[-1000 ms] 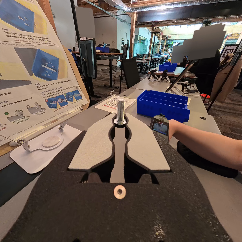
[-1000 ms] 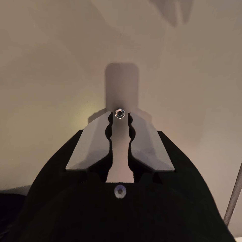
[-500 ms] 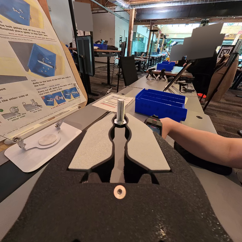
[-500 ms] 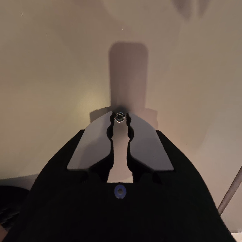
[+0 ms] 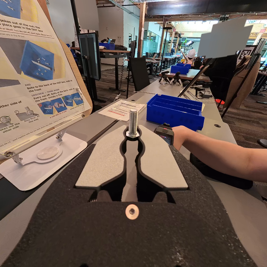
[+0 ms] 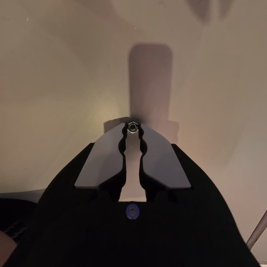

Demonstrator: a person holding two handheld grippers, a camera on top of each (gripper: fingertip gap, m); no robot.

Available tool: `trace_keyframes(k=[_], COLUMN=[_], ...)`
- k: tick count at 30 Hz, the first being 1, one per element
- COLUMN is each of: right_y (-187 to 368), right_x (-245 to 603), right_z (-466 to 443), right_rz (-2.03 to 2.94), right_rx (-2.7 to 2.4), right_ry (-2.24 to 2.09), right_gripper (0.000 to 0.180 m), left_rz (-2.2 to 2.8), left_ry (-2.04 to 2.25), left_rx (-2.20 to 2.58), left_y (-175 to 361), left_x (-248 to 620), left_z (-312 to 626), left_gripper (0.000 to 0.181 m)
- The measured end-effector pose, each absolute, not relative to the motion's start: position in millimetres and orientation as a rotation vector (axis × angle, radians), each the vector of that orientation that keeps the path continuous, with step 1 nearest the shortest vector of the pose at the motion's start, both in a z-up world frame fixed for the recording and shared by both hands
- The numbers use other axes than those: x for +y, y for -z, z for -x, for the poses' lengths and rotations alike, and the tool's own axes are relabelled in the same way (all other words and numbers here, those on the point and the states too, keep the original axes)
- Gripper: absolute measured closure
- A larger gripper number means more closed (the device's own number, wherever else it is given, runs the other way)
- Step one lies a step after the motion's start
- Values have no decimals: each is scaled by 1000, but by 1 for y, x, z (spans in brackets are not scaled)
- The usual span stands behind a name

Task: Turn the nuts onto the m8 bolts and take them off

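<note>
My left gripper (image 5: 132,133) is shut on the hex head of a silver M8 bolt (image 5: 133,121), whose threaded shank stands upright above the fingertips. My right gripper (image 6: 132,127) points down at the pale table top (image 6: 57,86) and is closed around a small silver hex nut (image 6: 132,127) that lies flat on the table between the fingertips. In the left wrist view the right gripper's body (image 5: 164,134) and the person's forearm (image 5: 216,157) reach in from the right, low over the table.
A blue bin (image 5: 174,111) stands on the grey table (image 5: 216,130) beyond the bolt. A printed sheet (image 5: 122,108) lies left of the bin. An instruction board (image 5: 36,72) on a white stand (image 5: 43,156) leans at the left. A thin metal rod (image 6: 257,234) shows at the right wrist view's lower right. My hands' fingertips stand some 25 cm from each other. About 35 cm separates my right fingertips from the thin metal rod (image 6: 257,234).
The right gripper's fingers have closed in from a wider gap until they grip the nut on the table. The left gripper still holds the bolt upright and has shifted only slightly.
</note>
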State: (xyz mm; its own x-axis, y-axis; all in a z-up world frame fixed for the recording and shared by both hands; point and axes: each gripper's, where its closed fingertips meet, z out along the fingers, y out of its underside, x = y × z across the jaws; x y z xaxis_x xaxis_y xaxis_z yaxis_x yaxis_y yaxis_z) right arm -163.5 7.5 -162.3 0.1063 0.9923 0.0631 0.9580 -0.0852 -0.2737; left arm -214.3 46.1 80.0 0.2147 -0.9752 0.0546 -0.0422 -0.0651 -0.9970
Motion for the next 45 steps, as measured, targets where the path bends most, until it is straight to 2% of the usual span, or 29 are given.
trace_keyframes(k=[12,23,35,39,45], right_y=[149,55,-90,-111,-105], right_x=[6,6,8,5,9], right_z=[159,128,168,195,208], right_rz=[2131,1998,1863,1823,1862], right_rx=[-1830,-1602,-1824,-1893,-1967], right_ry=[-323,-376,-303,-330,-300], right_gripper=[166,166,166,166,166], left_rz=[1399,1389,1344,1326,1308], left_ry=[1107,1203,1218,1217,1200], left_rx=[1082,1112,1206,1224,1245], left_y=[-70,-64,-56,-58,-61], left_x=[46,42,23,17,10], left_z=[212,209,188,184,183], left_gripper=[171,170,170,170,170])
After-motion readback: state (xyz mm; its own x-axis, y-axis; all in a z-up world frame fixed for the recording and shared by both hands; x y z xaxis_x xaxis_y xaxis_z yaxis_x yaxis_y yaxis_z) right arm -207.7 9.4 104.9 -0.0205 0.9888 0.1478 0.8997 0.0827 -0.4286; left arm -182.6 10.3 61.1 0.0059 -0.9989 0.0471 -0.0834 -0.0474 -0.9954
